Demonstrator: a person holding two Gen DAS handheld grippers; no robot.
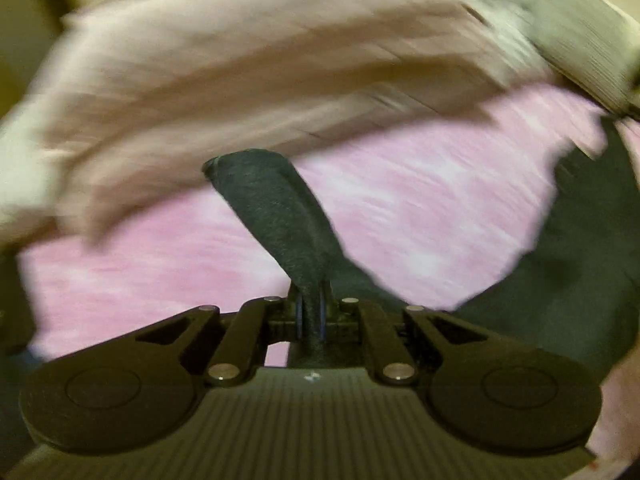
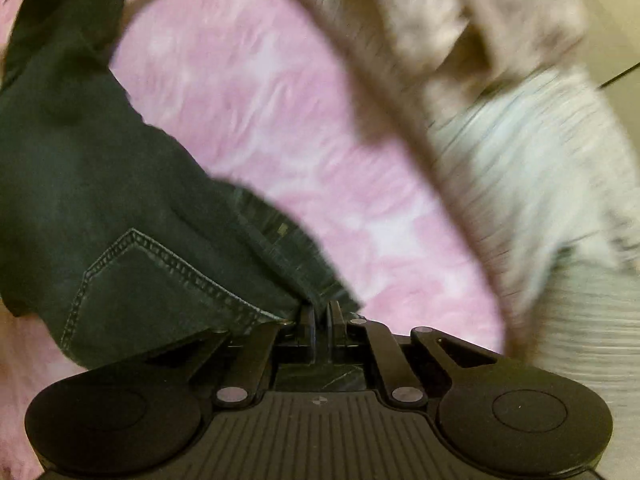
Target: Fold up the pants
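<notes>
Pants (image 2: 100, 184) gripped at two points, so cloth is carried taut over pink fleece (image 2: 280, 128). Left gripper (image 1: 311, 312) clamped on dark fold. Right gripper (image 2: 320, 320) pinched on waistband beside stitched pocket (image 2: 160, 292). Beige blanket (image 1: 240, 60) heaped beyond, kept clear.

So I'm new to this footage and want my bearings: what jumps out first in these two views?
The dark pants stand out most: each gripper is shut on a pinch of them, the left gripper on a rolled strip rising mid-frame, the right gripper on the edge beside a stitched pocket. Below lies a fluffy pink blanket. A blurred beige garment crosses the top of the left view.
</notes>
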